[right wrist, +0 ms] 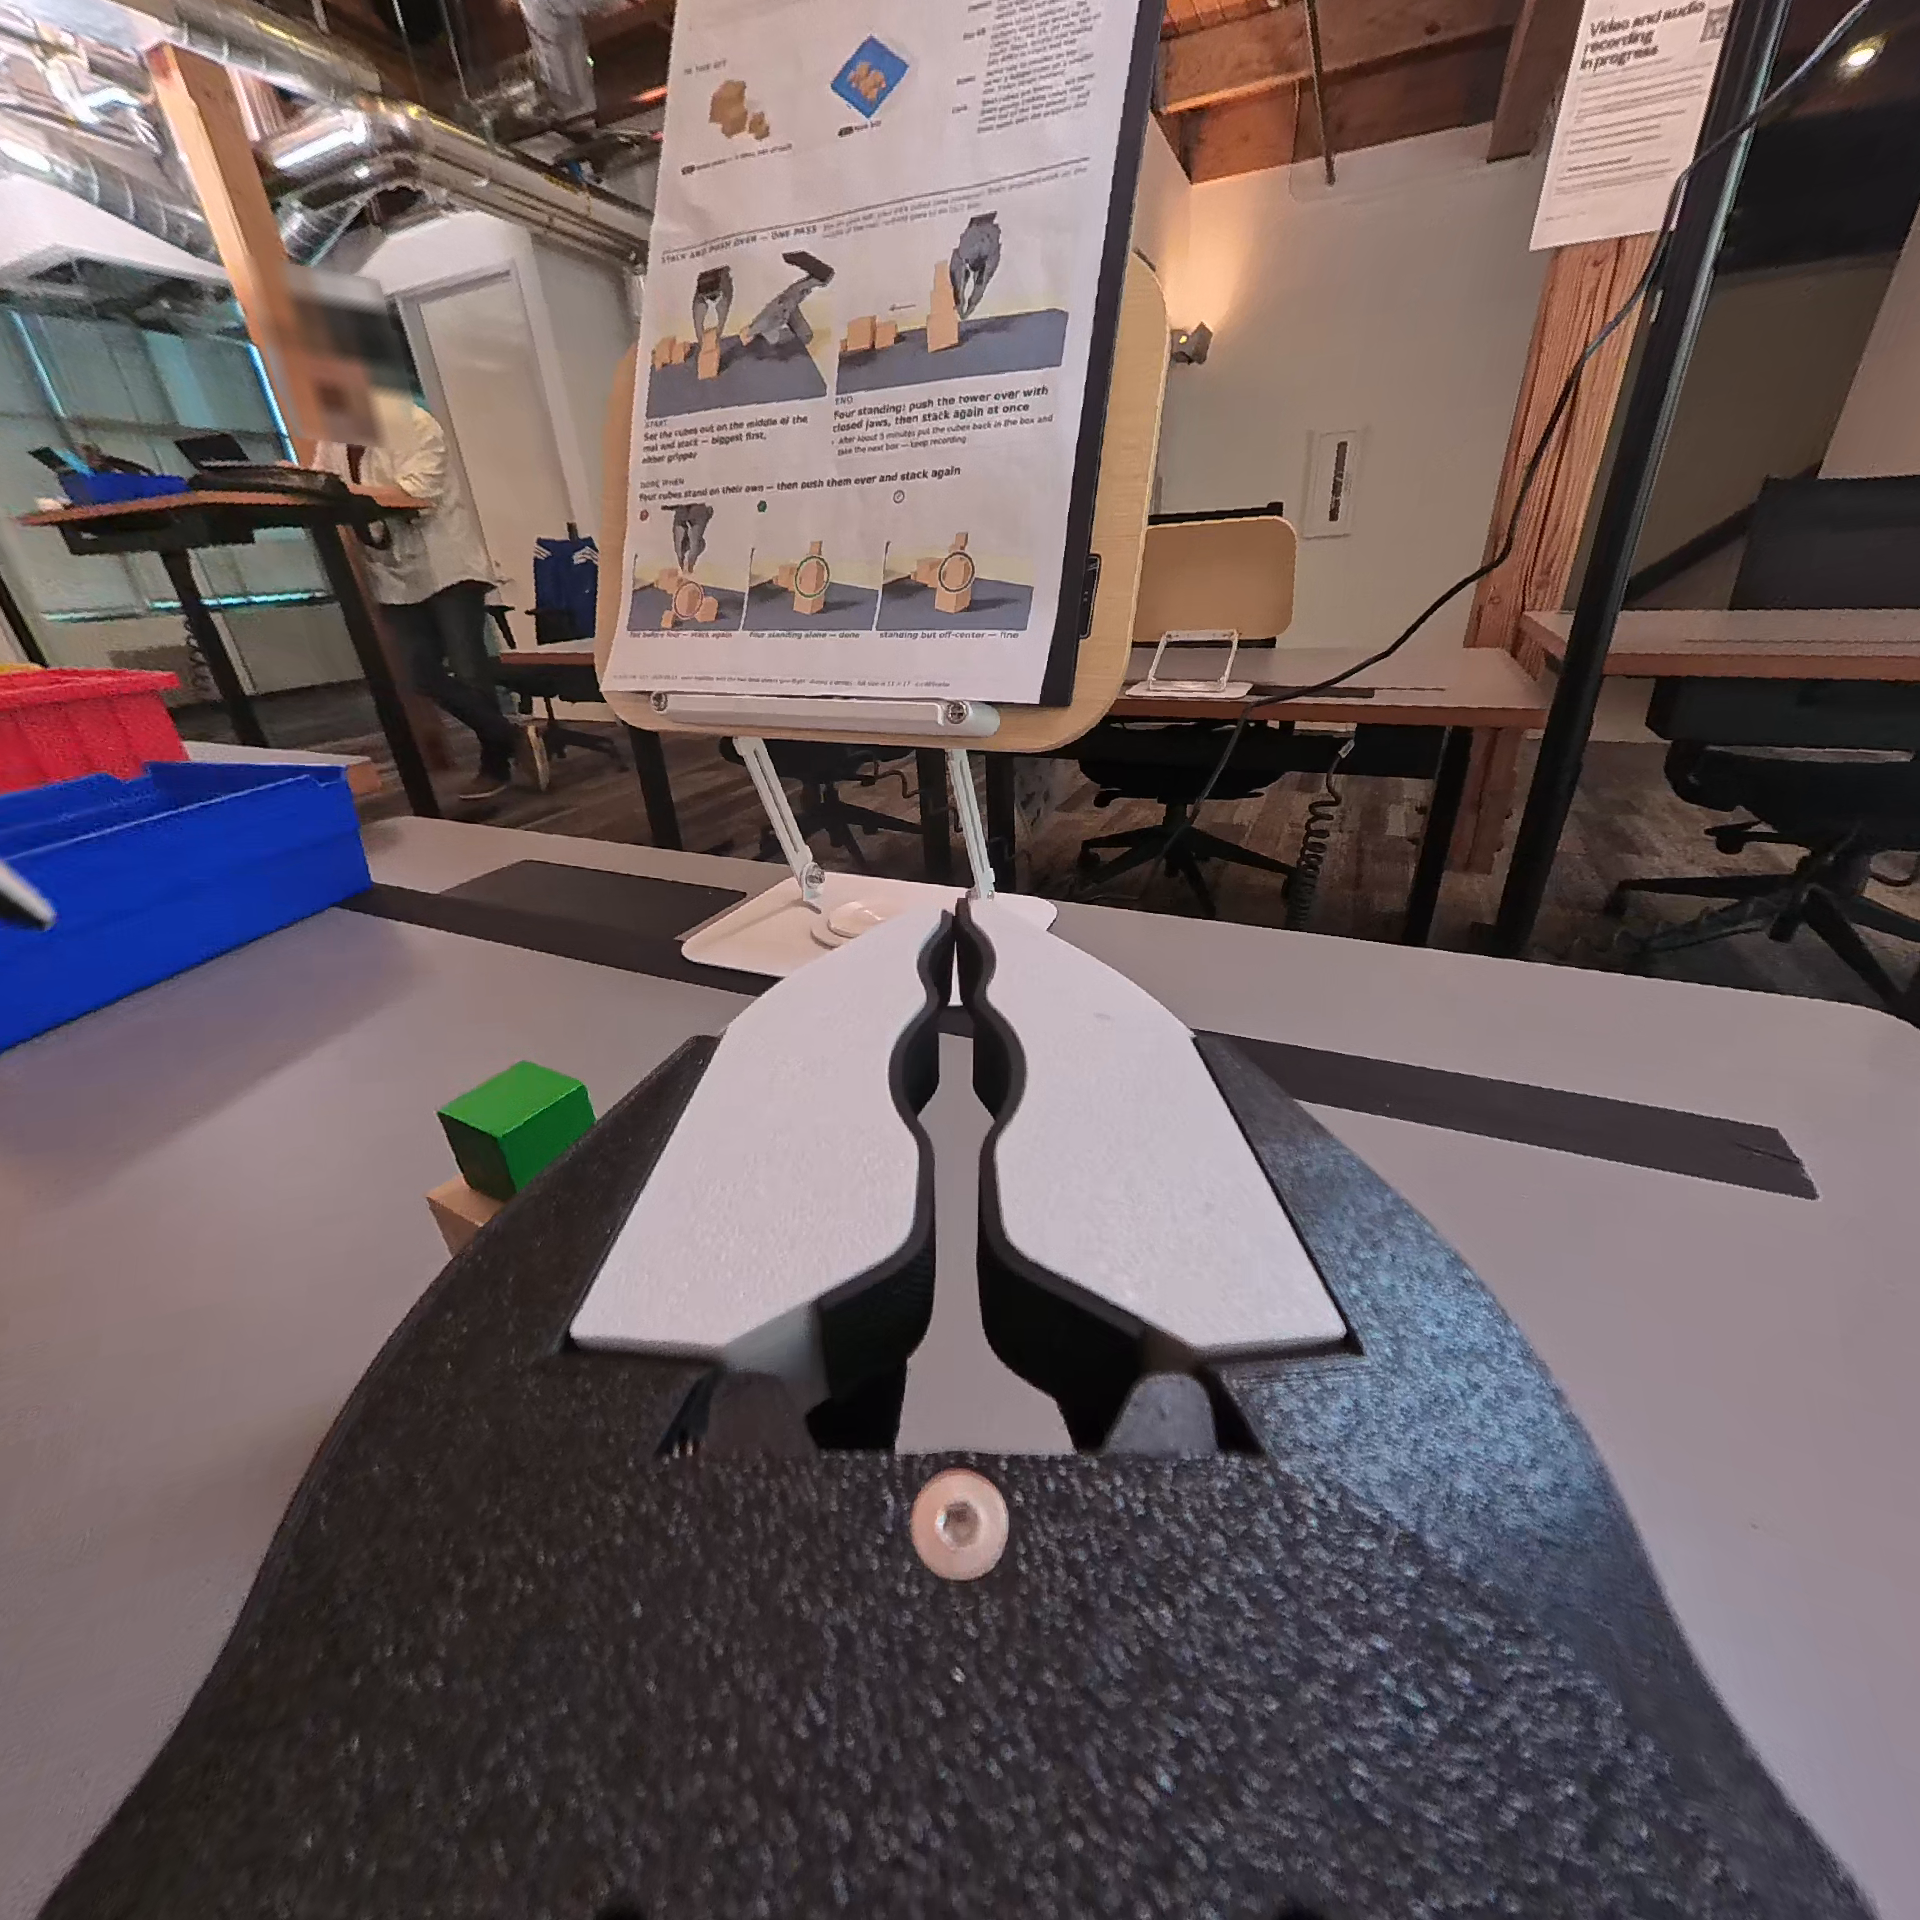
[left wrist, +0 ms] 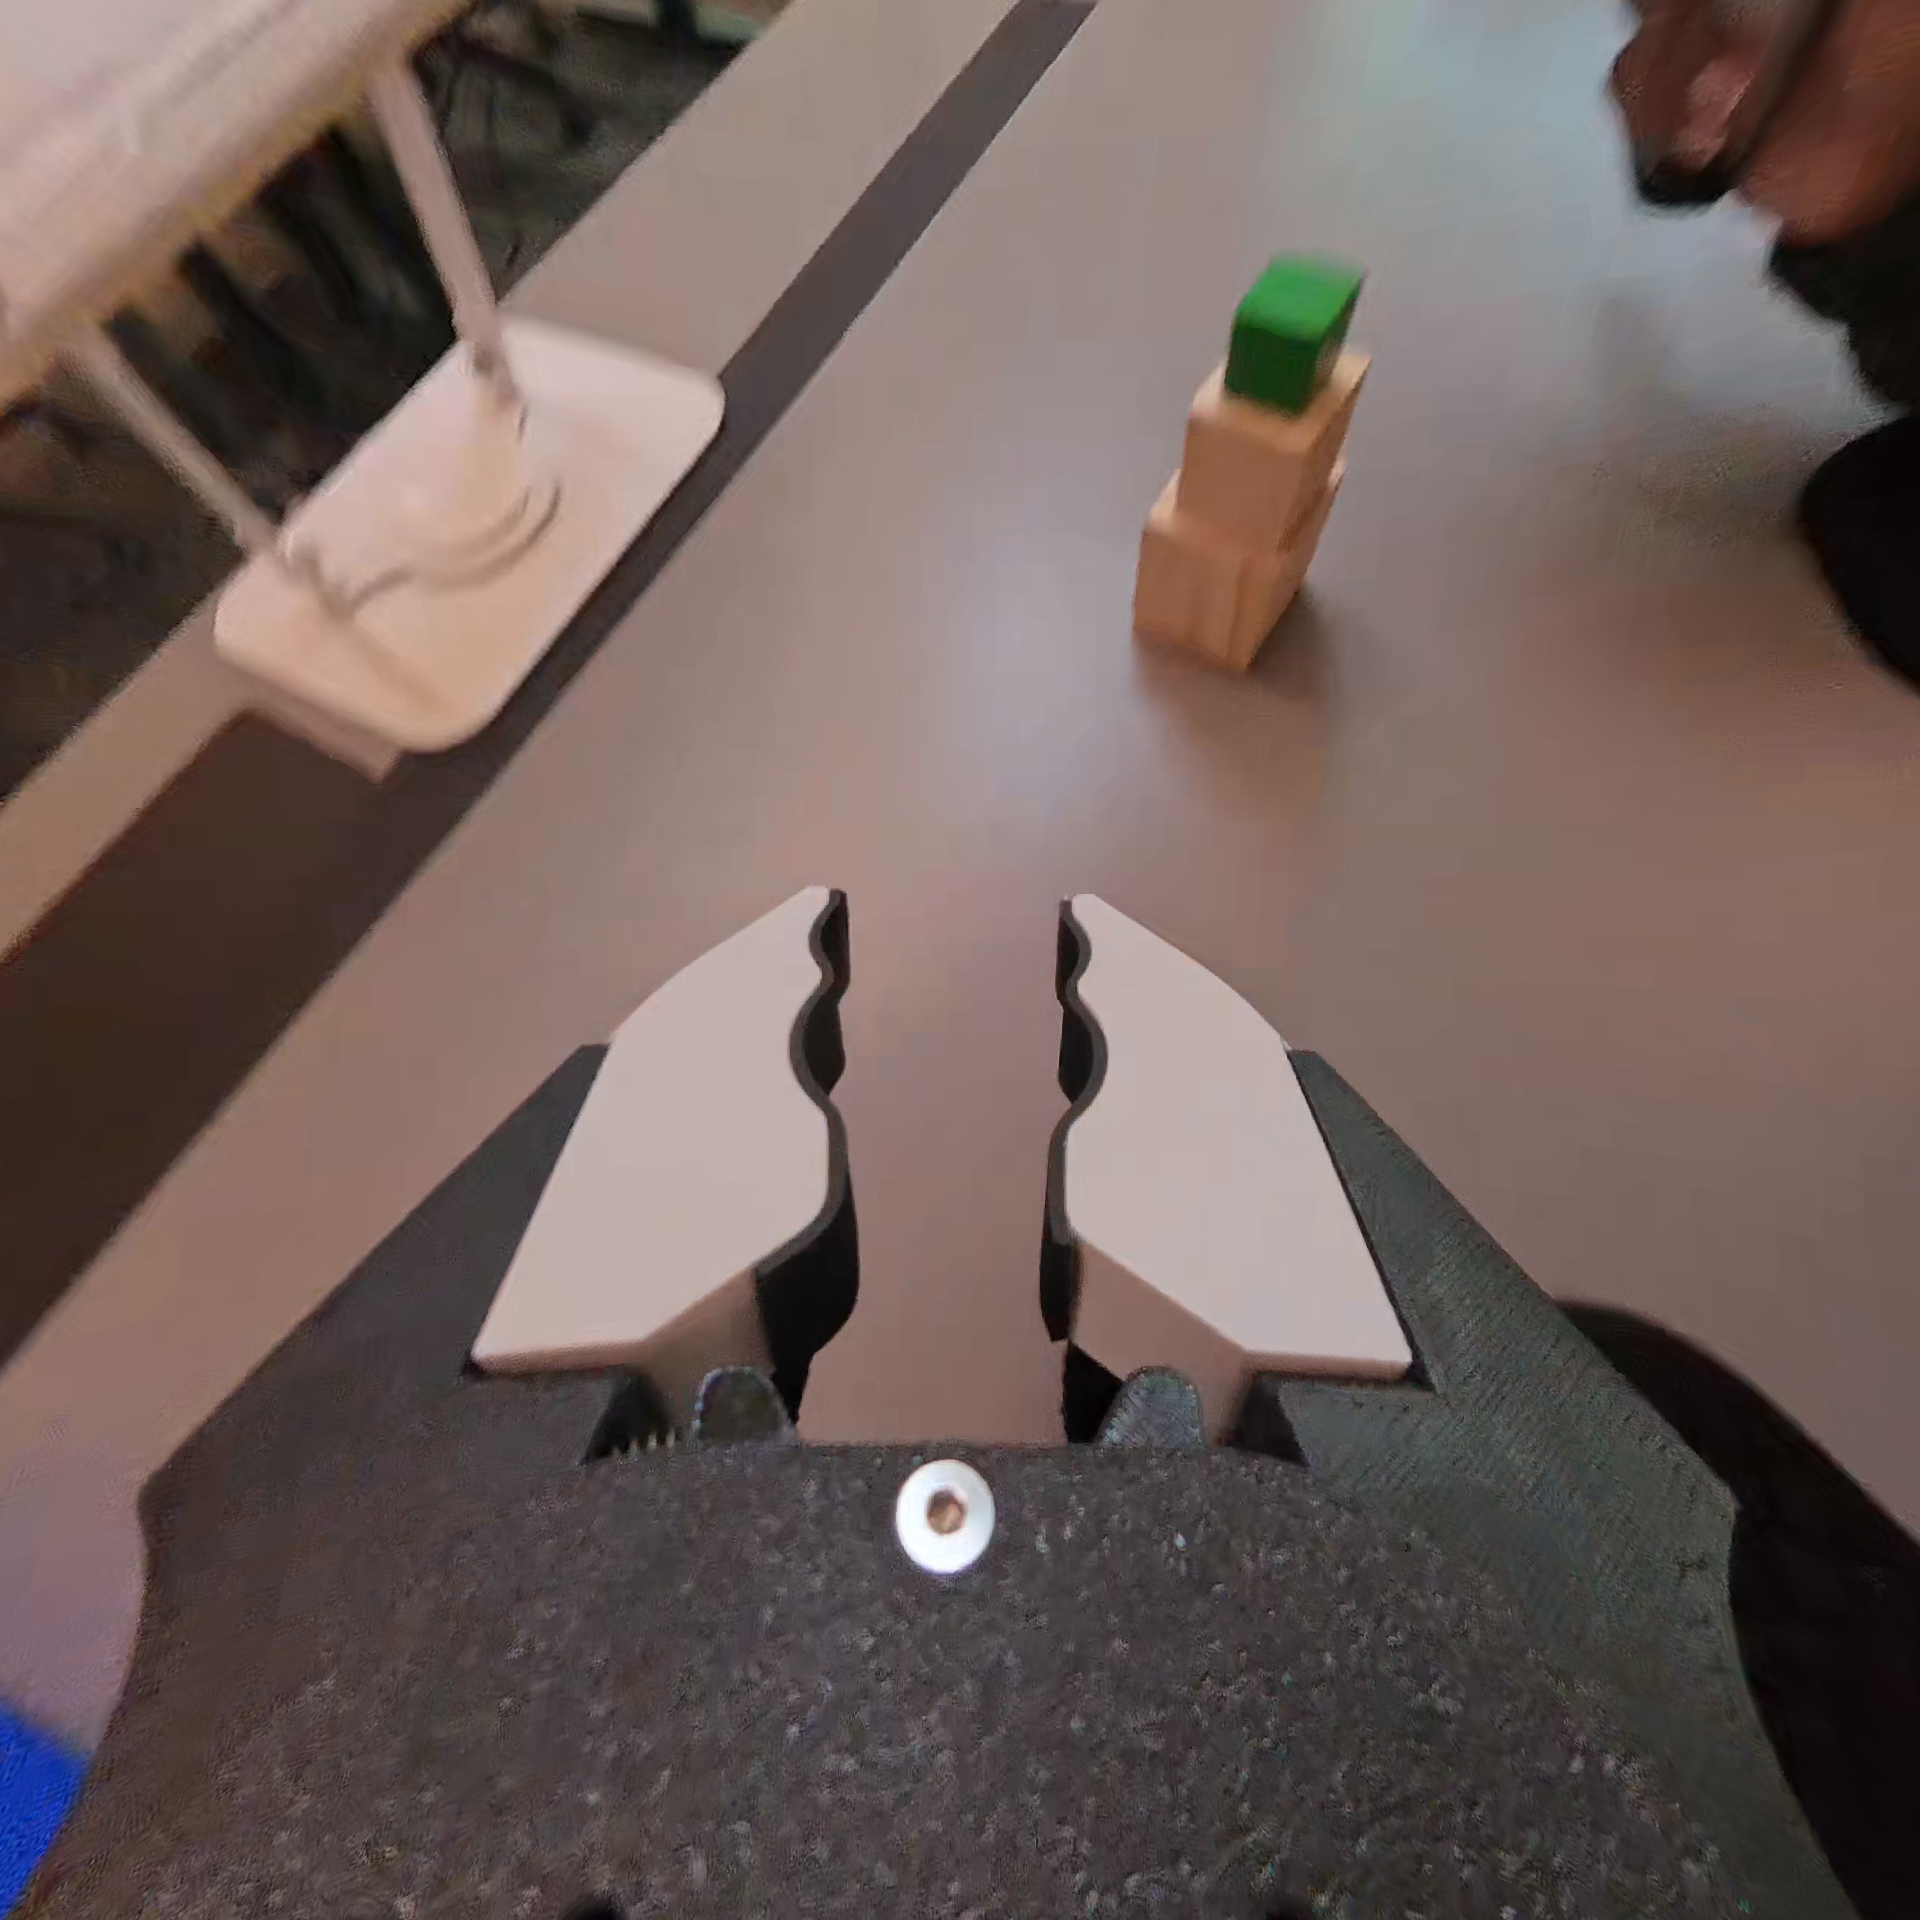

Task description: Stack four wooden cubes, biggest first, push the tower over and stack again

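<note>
A tower of pale wooden cubes (left wrist: 1242, 499) stands on the grey table (left wrist: 935, 675), with a green cube (left wrist: 1294, 332) on top. My left gripper (left wrist: 954, 914) is open and empty above the bare table, a good way short of the tower and to its left. In the right wrist view my right gripper (right wrist: 956, 920) is shut with nothing between its pads. The green cube (right wrist: 516, 1138) and a corner of a wooden cube (right wrist: 457, 1210) show just left of that gripper's body.
A white stand (left wrist: 468, 540) holding a board with a printed sheet (right wrist: 883, 343) sits at the table's far edge beside a dark strip (left wrist: 810, 260). A blue bin (right wrist: 156, 883) and a red bin (right wrist: 73, 722) are at the left. A person's hand (left wrist: 1766, 114) is at the top right. My hands' fingertips stand some 35 centimetres from each other. The green cube (right wrist: 516, 1138) is about 12 centimetres from my right fingertips and 20 centimetres from my left.
</note>
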{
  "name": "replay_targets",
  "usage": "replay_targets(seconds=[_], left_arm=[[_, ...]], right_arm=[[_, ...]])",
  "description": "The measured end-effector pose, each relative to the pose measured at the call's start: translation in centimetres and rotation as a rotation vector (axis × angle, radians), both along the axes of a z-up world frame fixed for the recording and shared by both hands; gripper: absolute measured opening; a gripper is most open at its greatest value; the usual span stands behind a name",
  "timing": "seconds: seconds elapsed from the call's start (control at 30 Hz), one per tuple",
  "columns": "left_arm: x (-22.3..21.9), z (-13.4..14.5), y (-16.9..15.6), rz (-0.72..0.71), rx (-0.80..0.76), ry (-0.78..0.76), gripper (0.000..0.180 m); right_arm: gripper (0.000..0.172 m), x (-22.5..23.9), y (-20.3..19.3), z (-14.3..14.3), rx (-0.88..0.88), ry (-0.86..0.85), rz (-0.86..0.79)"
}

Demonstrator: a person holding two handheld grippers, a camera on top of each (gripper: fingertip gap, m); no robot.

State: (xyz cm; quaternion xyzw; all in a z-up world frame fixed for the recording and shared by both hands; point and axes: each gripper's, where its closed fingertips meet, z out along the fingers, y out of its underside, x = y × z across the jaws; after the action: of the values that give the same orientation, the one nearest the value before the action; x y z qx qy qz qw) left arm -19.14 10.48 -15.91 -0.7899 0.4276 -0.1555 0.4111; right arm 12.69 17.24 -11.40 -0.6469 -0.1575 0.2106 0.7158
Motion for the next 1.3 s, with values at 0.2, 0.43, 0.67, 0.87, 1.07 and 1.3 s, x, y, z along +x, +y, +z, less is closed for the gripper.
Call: replay_targets(seconds=[0.2,0.43,0.67,0.87,1.07,1.3], left_arm=[[-8.8,-7.8,-5.8,0.098,-0.062,0.102,0.049],[-12.9,-11.7,-6.7,0.101,-0.165,0.033,0.051],[-12.4,-13.1,-6.4,0.052,-0.2,0.073,0.022],[-5.6,-6.7,-3.4,-0.049,-0.078,-0.012,0.022],[7.5,0.4,-0.1,-0.282,0.0,-0.029,0.022],[17.6,0.6,2.7,-0.483,-0.065,0.053,0.022]], right_arm=[[0.0,-0.9,0.0,-0.6,-0.012,-0.018,0.02],[0.0,-1.2,-0.1,-1.3,-0.013,-0.061,0.012],[0.0,-1.3,0.1,-1.6,-0.021,-0.066,0.014],[0.0,-1.2,0.1,-1.5,-0.017,-0.063,0.013],[0.0,-1.2,0.0,-1.4,-0.02,-0.06,0.015],[0.0,-1.3,-0.1,-1.3,-0.029,-0.059,0.037]])
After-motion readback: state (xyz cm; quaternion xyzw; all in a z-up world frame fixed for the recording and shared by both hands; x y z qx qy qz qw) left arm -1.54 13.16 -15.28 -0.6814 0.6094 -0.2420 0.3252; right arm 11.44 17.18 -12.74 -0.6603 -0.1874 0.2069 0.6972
